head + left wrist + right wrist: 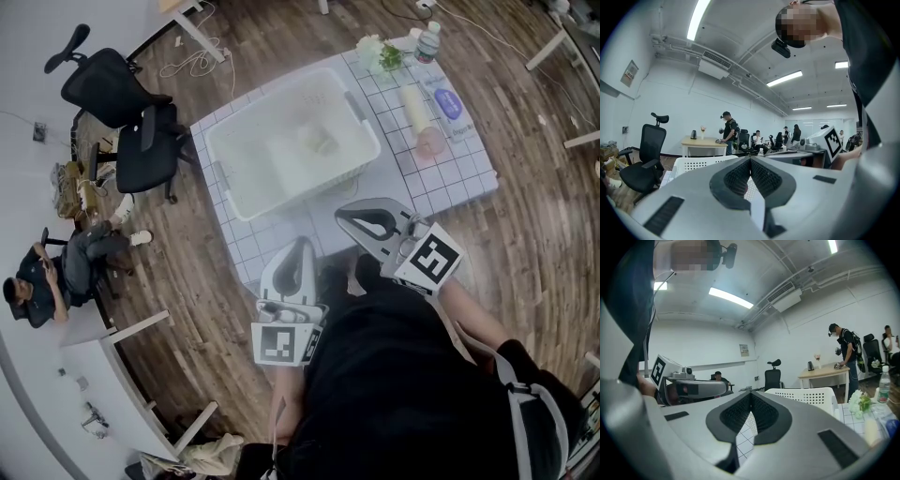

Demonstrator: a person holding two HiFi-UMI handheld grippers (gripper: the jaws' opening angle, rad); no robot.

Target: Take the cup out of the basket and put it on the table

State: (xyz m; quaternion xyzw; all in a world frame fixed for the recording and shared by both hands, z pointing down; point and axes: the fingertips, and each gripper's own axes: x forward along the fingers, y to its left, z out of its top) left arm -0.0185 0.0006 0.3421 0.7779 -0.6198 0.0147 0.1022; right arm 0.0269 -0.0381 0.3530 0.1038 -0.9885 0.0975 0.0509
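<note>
Grippers: left gripper (303, 242) jaws pressed together, empty, right gripper (341, 215) likewise closed on nothing | under and just ahead of both tips: near edge of table (450, 183) | beyond tips: white basket (217, 169), untouched | farther ahead, inside basket: cup (317, 141), well apart from both jaws

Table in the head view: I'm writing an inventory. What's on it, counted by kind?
Basket: 1
Cup, in the basket: 1
Water bottle: 1
Flower bunch: 1
Cream item: 1
Pink item: 1
Blue item: 1
Total: 7
</note>
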